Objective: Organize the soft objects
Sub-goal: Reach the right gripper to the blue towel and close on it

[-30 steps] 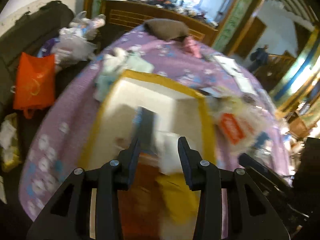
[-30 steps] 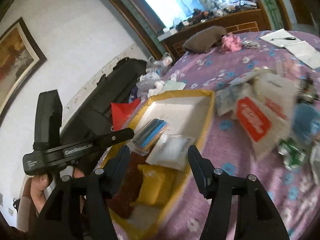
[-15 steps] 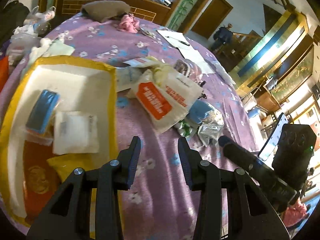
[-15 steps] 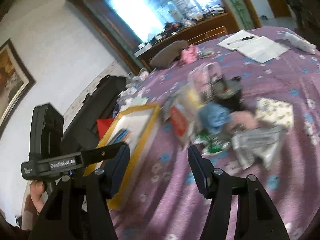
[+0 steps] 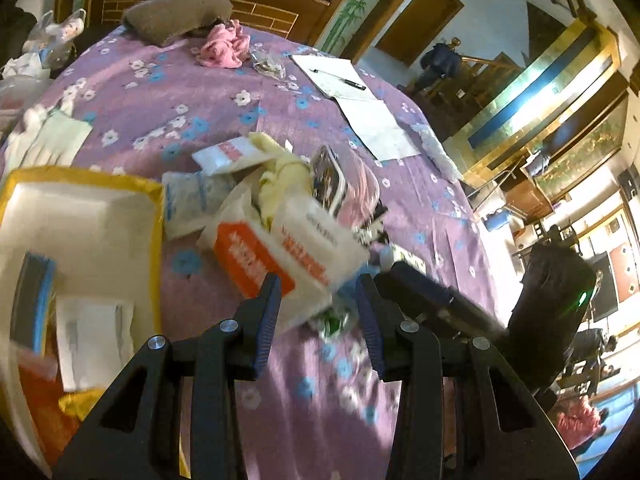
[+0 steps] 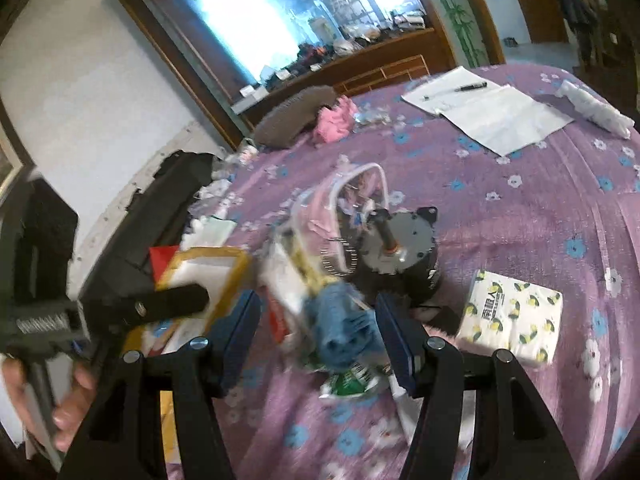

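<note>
While you've got both tools up over the purple flowered tabletop [image 5: 208,92], neither one has anything in it. Your left hand-held gripper [image 5: 318,304] is released, jaws partly apart, hanging just above the near edge of the pile with a white and orange packet [image 5: 280,248] right in front of the tips. Your right hand-held gripper [image 6: 316,320] is spread wider, also released, and a rolled blue cloth [image 6: 344,324] sits in the gap between the fingers, though the pads don't press on it as far as I can see.

Quick count of what's around. One yellow-rimmed box [image 5: 156,216] on the left of the pile, and in it I can make out one blue-edged flat pack [image 5: 34,300], one white pouch [image 5: 94,340], plus something orange and something yellow at the near end, too blurry to name. The pile itself: that one packet, one pale yellow cloth [image 5: 280,176], one clear pink-trimmed pouch [image 6: 340,204], the one blue cloth, one green wrapper [image 6: 352,382]. One grey motor-looking thing [image 6: 404,244] is touching the pile's right side. One tissue pack with lemon print [image 6: 512,316] lies apart, to the right. Further back there's one pink cloth [image 5: 224,46] beside one brown cushion [image 5: 176,16], two sheets of paper [image 6: 492,112] and one pen [image 6: 472,87].
</note>
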`<action>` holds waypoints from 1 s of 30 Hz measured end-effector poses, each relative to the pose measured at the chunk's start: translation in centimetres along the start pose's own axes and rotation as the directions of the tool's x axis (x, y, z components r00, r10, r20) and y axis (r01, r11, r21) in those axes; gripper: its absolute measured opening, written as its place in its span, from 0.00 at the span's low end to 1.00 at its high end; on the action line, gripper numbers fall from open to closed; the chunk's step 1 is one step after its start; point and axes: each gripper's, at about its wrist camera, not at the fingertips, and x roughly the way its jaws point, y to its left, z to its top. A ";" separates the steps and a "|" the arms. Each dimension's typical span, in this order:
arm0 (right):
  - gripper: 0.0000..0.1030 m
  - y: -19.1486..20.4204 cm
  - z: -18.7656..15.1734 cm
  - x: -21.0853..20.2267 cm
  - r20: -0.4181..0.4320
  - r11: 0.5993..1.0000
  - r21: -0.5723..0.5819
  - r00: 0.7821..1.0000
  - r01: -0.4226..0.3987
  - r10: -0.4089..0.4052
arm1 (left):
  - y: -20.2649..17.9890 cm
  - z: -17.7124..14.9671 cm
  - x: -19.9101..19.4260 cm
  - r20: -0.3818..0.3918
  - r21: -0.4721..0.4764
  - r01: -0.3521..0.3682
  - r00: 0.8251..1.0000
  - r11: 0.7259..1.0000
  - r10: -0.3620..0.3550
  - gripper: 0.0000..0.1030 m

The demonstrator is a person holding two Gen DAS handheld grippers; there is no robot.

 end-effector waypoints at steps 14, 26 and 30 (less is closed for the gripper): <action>0.35 1.3 -2.4 1.8 -0.053 0.993 -0.113 0.997 0.045 -0.051 | -1.1 2.8 6.2 -0.107 -0.014 -0.162 0.981 0.987 0.160 0.37; 0.25 1.0 -2.6 1.9 -0.070 0.995 -0.098 0.997 0.023 -0.030 | -1.4 3.7 5.4 -0.098 -0.026 -0.176 0.980 0.984 0.173 0.37; 0.25 1.6 -2.7 2.1 -0.071 0.991 -0.130 0.997 0.032 -0.041 | -1.2 3.2 5.2 -0.096 -0.037 -0.175 0.981 0.984 0.170 0.37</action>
